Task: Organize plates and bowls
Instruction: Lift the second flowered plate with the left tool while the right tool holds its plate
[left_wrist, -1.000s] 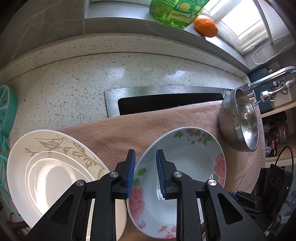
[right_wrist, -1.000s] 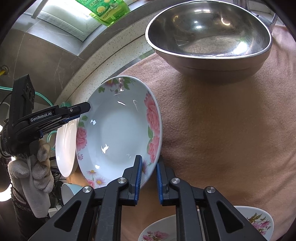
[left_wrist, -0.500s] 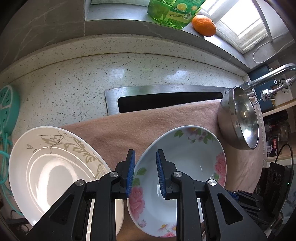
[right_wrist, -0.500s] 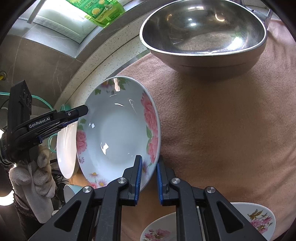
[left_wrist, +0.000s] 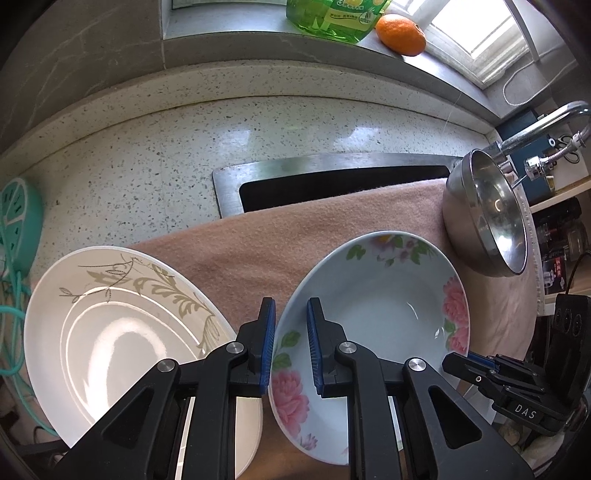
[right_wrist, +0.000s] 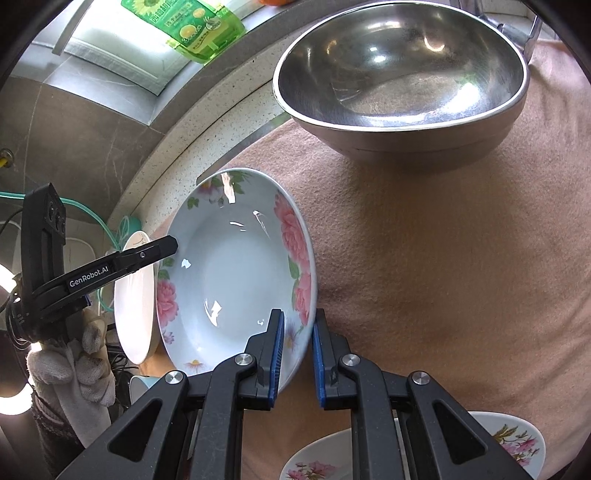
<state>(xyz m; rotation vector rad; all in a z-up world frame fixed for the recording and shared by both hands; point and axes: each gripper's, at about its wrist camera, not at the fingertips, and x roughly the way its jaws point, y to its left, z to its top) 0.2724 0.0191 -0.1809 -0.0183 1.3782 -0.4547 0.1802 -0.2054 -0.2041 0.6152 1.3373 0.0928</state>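
While both claws pinch opposite edges of the floral bowl (left_wrist: 373, 314), it hangs tilted above the pink towel (left_wrist: 295, 240) that covers the surface, between the white leaf-patterned plate (left_wrist: 110, 325) at 9 o'clock and the steel bowl (left_wrist: 484, 221) at 2 o'clock in the left wrist view. The left claw (left_wrist: 290, 347) has just been closing and its pads now straddle the rim at 8 o'clock; the right claw (right_wrist: 297, 354) is clamped on the rim at 5 o'clock in its own view. My judgement — keep both grips even and move the hands together, since glazed rims slip. A second floral dish (right_wrist: 509, 443) lies near below, so keep clear of it.
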